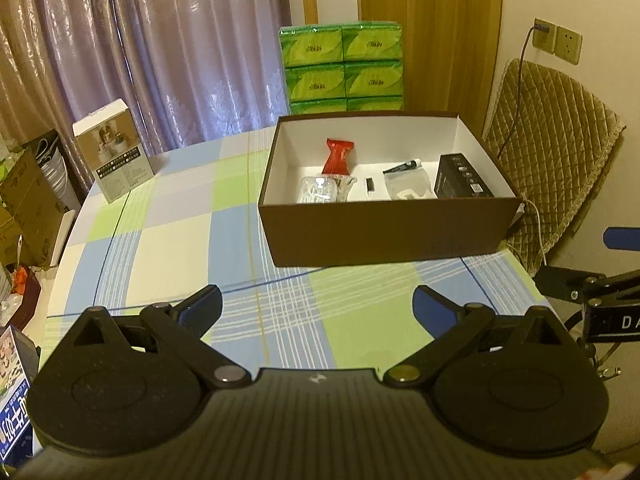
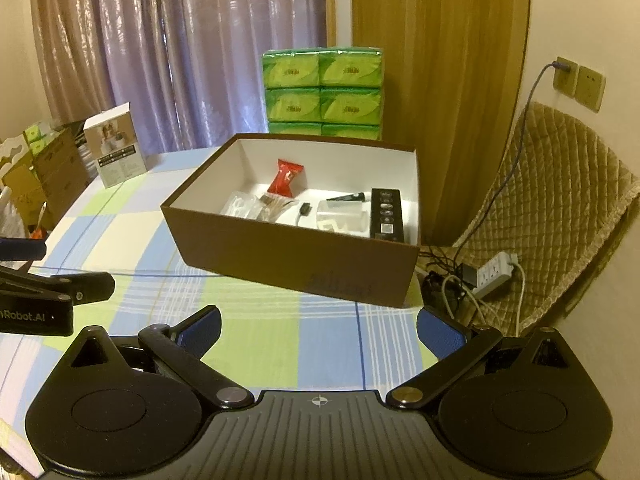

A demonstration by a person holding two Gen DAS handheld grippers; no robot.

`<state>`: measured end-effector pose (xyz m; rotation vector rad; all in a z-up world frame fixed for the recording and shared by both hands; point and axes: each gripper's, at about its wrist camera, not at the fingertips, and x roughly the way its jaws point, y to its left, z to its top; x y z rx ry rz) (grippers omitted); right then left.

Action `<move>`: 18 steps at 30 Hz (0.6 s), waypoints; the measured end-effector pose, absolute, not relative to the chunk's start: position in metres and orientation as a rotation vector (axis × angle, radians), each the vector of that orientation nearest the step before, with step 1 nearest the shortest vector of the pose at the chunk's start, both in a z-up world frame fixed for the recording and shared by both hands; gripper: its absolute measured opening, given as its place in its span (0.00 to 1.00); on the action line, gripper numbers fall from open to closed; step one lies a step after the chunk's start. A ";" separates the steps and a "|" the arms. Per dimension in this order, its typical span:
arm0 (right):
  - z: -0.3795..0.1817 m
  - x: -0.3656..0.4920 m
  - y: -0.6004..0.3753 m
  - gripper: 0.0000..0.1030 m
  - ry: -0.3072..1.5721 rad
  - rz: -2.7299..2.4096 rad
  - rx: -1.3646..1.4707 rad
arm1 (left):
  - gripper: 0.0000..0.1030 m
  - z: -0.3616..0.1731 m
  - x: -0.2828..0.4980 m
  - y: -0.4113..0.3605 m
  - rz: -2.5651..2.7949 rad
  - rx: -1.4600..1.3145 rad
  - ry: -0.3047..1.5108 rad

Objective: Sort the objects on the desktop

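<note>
Both grippers hover over the near part of the table (image 1: 168, 236), which carries a checked cloth in blue, green and white. The left gripper (image 1: 318, 308) has its two fingers spread wide and nothing is between them. The right gripper (image 2: 318, 330) is also spread wide and holds nothing; in the left wrist view part of it shows at the right edge.

The brown box (image 1: 384, 232) with white inner walls stands at the far right part of the table, close to the right edge. Inside it lie the sorted things: a red packet (image 1: 338, 156) leaning near the back, a clear bag (image 1: 320, 190) at the front left, a small black piece (image 1: 370, 185) in the middle, a dark tube (image 1: 402, 166) behind a pale pouch (image 1: 408, 188), and a black box (image 1: 460, 178) against the right wall.

A white carton (image 1: 114, 150) stands upright at the far left corner of the table. Behind the brown box, green tissue packs (image 1: 342, 66) are stacked before the curtain (image 1: 160, 40)
</note>
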<state>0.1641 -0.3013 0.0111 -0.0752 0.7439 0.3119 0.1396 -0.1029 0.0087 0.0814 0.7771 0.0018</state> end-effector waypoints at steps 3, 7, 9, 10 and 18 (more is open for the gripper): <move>0.010 0.160 -0.302 0.98 0.751 0.308 -0.074 | 0.97 0.007 0.136 -0.102 0.000 0.080 0.784; 0.008 0.155 -0.301 0.98 0.757 0.308 -0.075 | 0.97 0.003 0.130 -0.102 0.001 0.077 0.796; 0.006 0.152 -0.300 0.98 0.763 0.309 -0.076 | 0.97 0.001 0.129 -0.101 0.004 0.078 0.800; 0.005 0.151 -0.299 0.98 0.767 0.311 -0.077 | 0.97 0.000 0.128 -0.101 0.005 0.079 0.802; -0.005 0.144 -0.295 0.98 0.792 0.318 -0.091 | 0.97 -0.009 0.121 -0.097 0.014 0.077 0.832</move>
